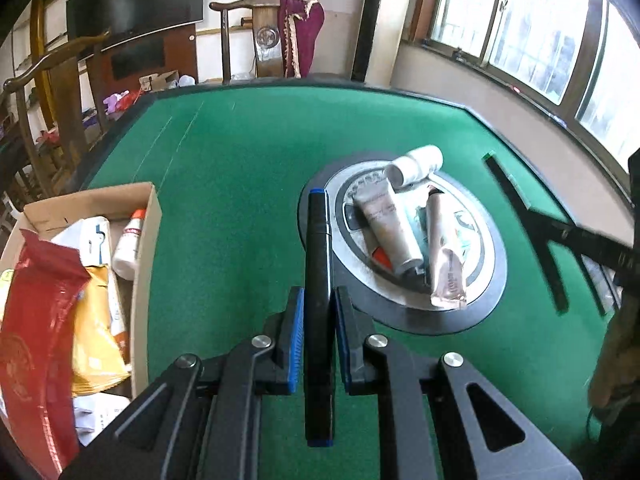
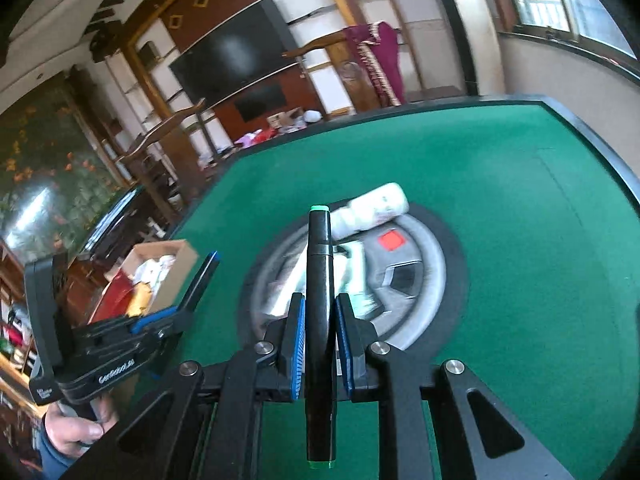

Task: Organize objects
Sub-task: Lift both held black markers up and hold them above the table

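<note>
Both tongs are clenched on markers: the left tongs (image 1: 318, 340) grip a blue-capped marker (image 1: 319, 280), the right tongs (image 2: 320, 344) a green-capped marker (image 2: 319, 280), each held lengthwise above the green tabletop (image 1: 240, 184). Held near mid-barrel, either pen could pivot or slip out short of the cardboard box (image 1: 146, 240) at left. Both hands angle downward over the tubes (image 1: 400, 232) on the centre disc.

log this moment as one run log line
left gripper: shut on blue-capped marker | right gripper: shut on green-capped marker | tubes: on table hub
</note>
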`<state>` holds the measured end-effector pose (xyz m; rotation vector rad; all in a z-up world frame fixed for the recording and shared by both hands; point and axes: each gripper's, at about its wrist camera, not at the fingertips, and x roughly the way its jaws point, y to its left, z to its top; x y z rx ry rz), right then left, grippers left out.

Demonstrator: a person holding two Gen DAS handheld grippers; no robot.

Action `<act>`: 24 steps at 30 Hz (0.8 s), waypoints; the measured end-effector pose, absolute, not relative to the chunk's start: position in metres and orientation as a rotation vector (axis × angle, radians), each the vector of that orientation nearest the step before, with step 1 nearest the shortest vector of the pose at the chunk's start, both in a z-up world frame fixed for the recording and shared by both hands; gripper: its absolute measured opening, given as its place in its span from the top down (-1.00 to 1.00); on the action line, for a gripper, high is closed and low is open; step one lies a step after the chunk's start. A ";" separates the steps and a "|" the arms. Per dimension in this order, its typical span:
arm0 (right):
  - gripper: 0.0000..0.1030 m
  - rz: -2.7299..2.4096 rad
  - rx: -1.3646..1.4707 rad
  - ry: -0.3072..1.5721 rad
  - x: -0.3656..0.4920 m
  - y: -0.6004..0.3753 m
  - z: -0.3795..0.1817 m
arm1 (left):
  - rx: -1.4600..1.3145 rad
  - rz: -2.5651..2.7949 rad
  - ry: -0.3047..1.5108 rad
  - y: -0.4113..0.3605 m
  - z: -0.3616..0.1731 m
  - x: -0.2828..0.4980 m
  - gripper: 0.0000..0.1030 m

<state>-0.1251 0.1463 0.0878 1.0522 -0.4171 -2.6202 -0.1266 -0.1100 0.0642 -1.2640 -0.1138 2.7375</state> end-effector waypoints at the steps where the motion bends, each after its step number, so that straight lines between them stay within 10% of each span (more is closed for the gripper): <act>1: 0.68 -2.613 1.052 -0.411 -0.122 0.137 0.087 | -1.260 2.739 -0.119 -0.111 0.066 -0.126 0.72; 24: 0.67 -2.518 1.190 -0.240 -0.122 0.085 0.041 | -1.258 2.744 -0.142 -0.118 0.068 -0.126 0.72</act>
